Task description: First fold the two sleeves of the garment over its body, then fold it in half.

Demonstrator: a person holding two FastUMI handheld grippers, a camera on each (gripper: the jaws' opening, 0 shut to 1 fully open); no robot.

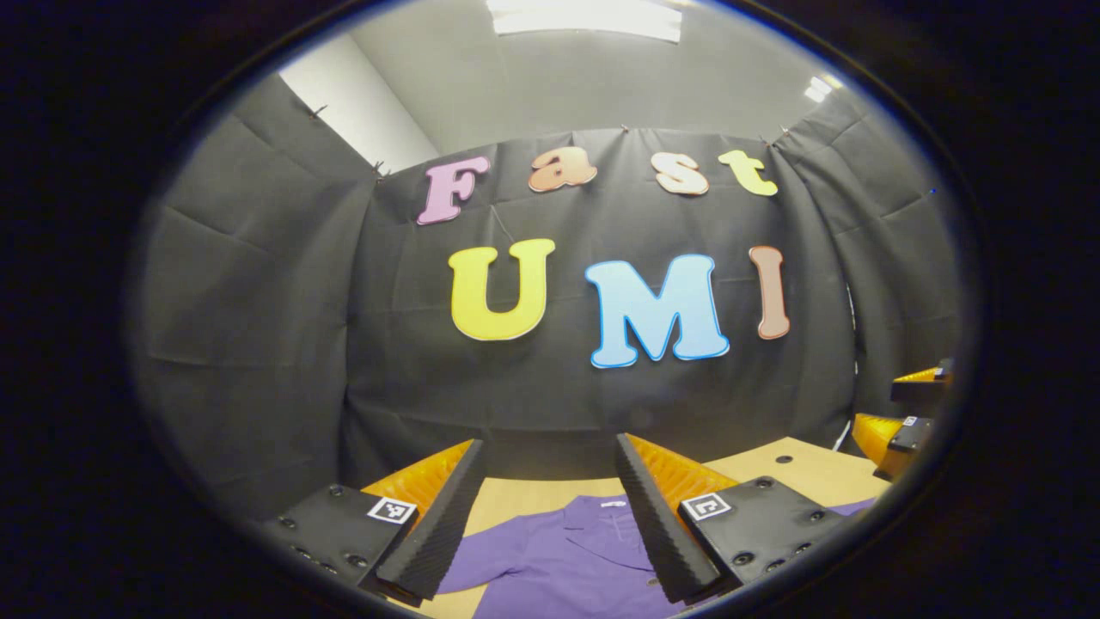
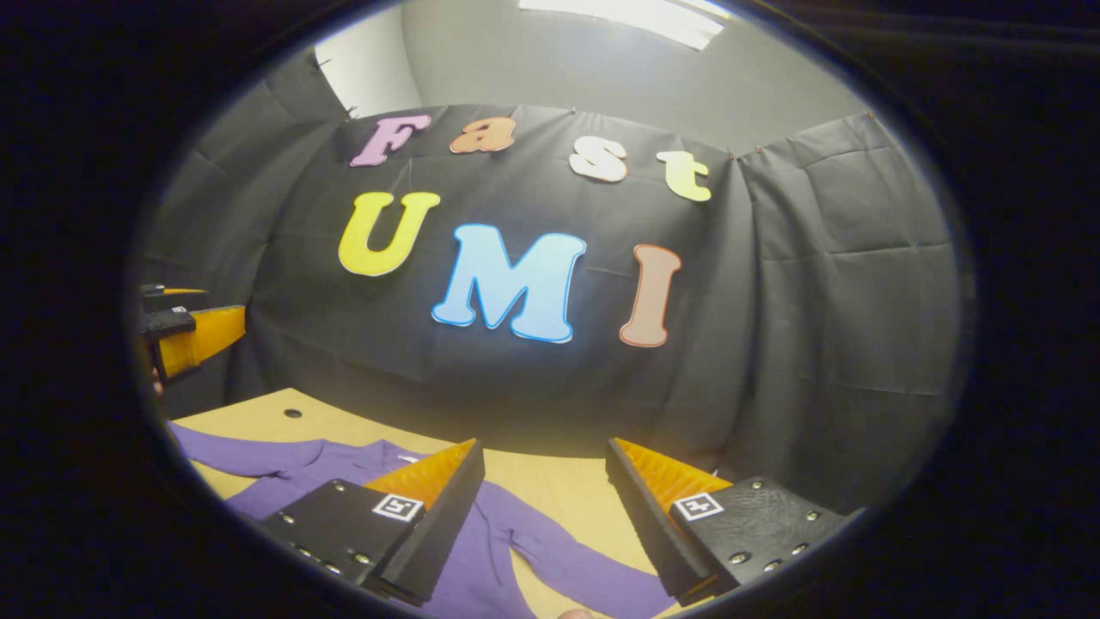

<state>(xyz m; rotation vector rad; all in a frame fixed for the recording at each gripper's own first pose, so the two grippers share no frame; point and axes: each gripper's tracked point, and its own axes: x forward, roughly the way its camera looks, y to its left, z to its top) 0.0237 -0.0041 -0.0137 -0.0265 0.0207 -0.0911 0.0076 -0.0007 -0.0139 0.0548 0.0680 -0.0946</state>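
A purple garment (image 1: pixel 559 550) lies flat on the wooden table (image 1: pixel 799 471), collar toward the far wall. My left gripper (image 1: pixel 548 454) hangs above its collar area, open, with nothing between its orange and black fingers (image 1: pixel 653 516). In the right gripper view the garment (image 2: pixel 490 533) spreads to the left, one long sleeve (image 2: pixel 593 572) running down and right between my fingers. My right gripper (image 2: pixel 544 454) is open above that sleeve, holding nothing. Another sleeve (image 2: pixel 232 451) stretches toward the left table edge.
The other gripper (image 1: pixel 902 425) appears at the right edge of the left gripper view, and at the left edge (image 2: pixel 185 331) of the right gripper view. The table (image 2: pixel 559 481) has small holes (image 2: pixel 292 413) near its far edge. Black cloth walls close in behind.
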